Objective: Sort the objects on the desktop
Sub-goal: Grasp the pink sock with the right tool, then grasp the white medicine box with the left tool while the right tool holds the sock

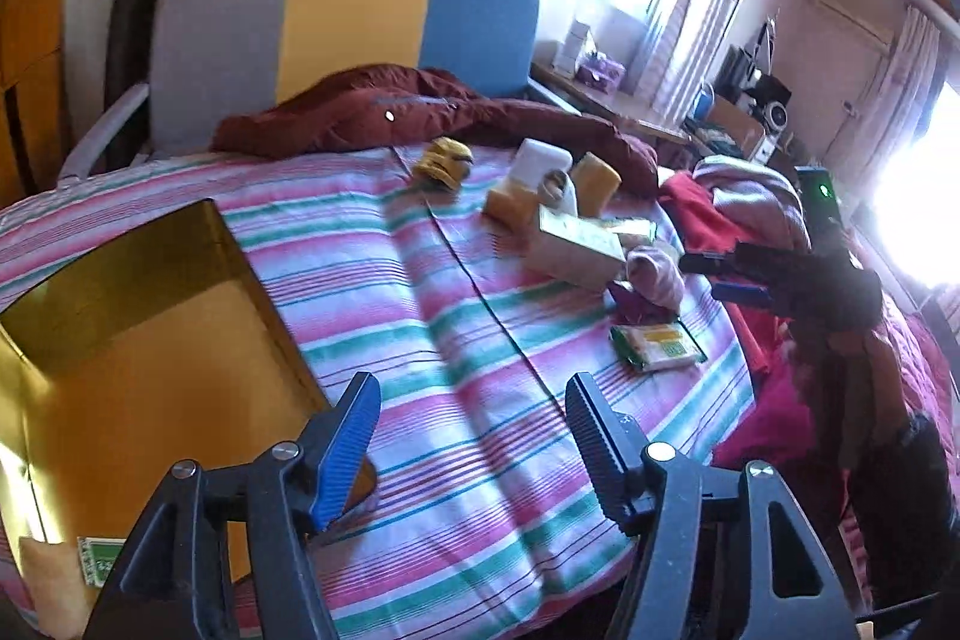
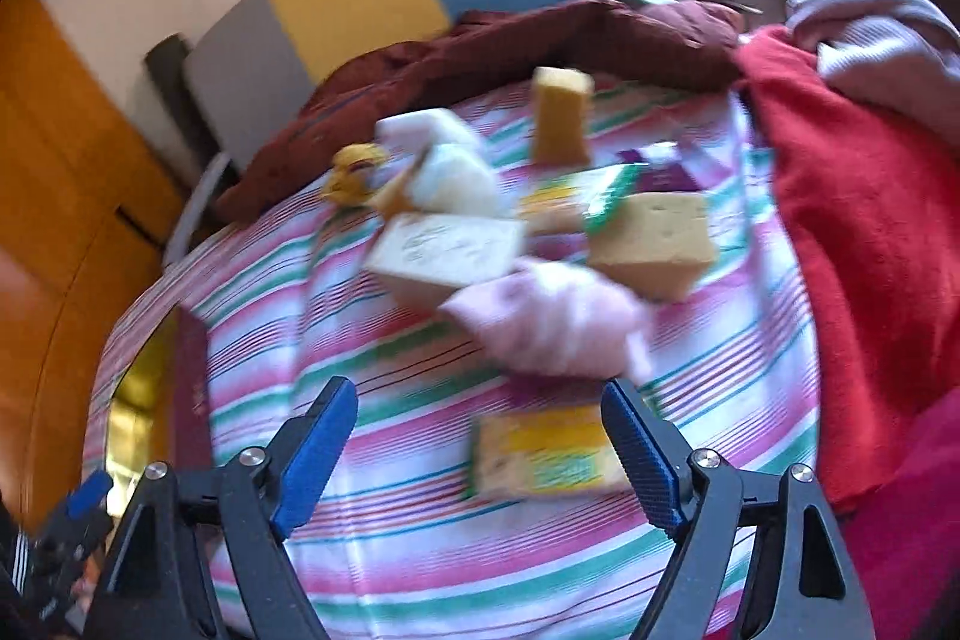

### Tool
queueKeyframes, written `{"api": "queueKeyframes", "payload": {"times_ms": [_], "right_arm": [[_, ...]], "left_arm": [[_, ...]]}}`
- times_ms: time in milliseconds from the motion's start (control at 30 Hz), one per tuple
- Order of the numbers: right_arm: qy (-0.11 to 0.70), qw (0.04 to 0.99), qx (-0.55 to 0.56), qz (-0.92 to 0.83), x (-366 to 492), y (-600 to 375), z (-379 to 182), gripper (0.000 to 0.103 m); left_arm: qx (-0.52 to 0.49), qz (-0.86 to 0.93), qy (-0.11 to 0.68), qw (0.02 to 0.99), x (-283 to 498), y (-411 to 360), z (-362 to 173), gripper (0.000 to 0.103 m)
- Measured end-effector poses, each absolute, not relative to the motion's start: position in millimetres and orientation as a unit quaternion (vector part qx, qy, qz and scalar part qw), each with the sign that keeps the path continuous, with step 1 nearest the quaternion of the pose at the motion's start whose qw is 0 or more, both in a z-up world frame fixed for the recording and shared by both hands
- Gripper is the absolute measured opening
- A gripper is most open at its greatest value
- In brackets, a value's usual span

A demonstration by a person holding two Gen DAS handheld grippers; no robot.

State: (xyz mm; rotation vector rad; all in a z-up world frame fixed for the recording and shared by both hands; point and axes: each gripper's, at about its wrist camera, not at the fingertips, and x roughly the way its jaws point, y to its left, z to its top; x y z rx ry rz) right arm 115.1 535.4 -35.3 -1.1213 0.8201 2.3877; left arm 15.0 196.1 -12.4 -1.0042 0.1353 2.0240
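In the left wrist view, a gold-lined box is filling the left half of the frame, its open top facing up and one wall running down toward the lower centre. At the very lower left a small green-and-white packet is lying near the box's foot. The left gripper is sitting at the bottom centre with its jaws standing apart and nothing between them, only striped bedsheet showing in the gap. Going right, the pile of objects is resting in the upper centre and centre right: a yellow toy, a white block, yellow sponges, a pale carton, a pink sock bundle and a yellow-green packet. At the right edge the right gripper is appearing dark and small.

In the right wrist view, blurred throughout, the box's gold edge is showing at the lower left. The right gripper is at the bottom centre, its jaws wide apart and gripping nothing; the yellow-green packet is lying just beyond the right finger, with the pink sock bundle above it and a red cloth filling the right side.

The step in hand looks like a reach for the next item, most of the sorting still to do. The next move probably calls for lowering the right jaws astride the flat packet and pinching its edges off the soft sheet.
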Motion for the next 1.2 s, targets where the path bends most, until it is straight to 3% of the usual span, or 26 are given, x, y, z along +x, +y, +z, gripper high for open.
{"api": "queueKeyframes", "payload": {"times_ms": [400,600,700,833,1200], "right_arm": [[0.321,0.21,-0.414,0.825,87.6,583.0,-74.5,0.088],[0.292,0.204,-0.432,0.829,72.9,576.0,-79.7,0.088],[0.271,0.183,-0.448,0.832,66.6,569.0,-82.6,0.066],[0.237,0.187,-0.445,0.843,67.2,560.1,-77.0,0.049],[0.289,0.189,-0.355,0.869,95.1,573.3,-47.2,0.048]], "left_arm": [[-0.414,0.791,0.093,0.441,19.5,232.2,-21.8,0.081],[-0.423,0.78,0.097,0.452,14.4,257.9,-24.2,0.082],[-0.429,0.774,0.1,0.455,10.1,271.4,-26.6,0.082],[-0.439,0.771,0.108,0.449,2.0,288.5,-31.5,0.082],[-0.451,0.756,0.142,0.453,-9.3,348.4,-46.4,0.084]]}}
